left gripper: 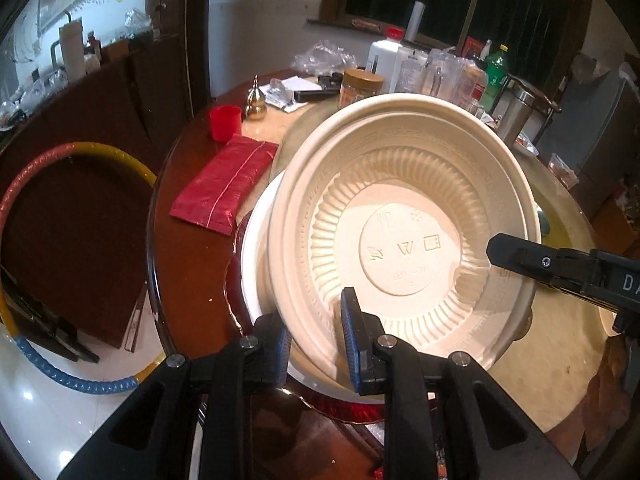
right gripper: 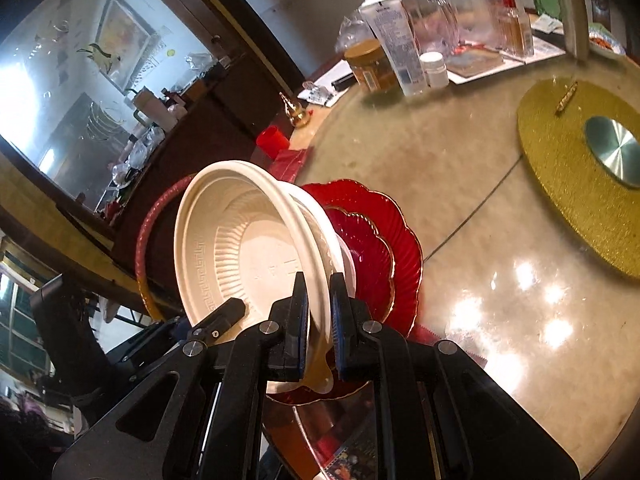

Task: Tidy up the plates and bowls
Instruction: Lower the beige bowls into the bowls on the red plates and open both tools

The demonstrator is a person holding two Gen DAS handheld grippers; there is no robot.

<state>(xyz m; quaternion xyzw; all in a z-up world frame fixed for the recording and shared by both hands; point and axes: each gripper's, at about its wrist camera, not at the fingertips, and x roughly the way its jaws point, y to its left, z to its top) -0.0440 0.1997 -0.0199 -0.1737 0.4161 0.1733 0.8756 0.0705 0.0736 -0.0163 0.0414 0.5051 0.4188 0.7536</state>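
A cream disposable bowl point(left gripper: 404, 224) is held tilted above a white bowl point(left gripper: 256, 248) that sits on stacked red scalloped plates point(right gripper: 400, 240). My left gripper point(left gripper: 316, 336) is shut on the cream bowl's near rim. My right gripper point(right gripper: 319, 320) is shut on the same bowl's point(right gripper: 248, 240) rim at its other side; one of its fingers point(left gripper: 520, 254) shows in the left wrist view, at the bowl's right edge. The left gripper's finger point(right gripper: 220, 316) shows at the bowl's lower left in the right wrist view.
A red pouch point(left gripper: 224, 184), a red cup point(left gripper: 225, 122) and a gold ornament point(left gripper: 256, 100) lie left of the bowls. Bottles and jars point(right gripper: 400, 48) crowd the table's far edge. A gold turntable mat point(right gripper: 568, 168) lies right. A hoop point(left gripper: 48, 264) leans beside the table.
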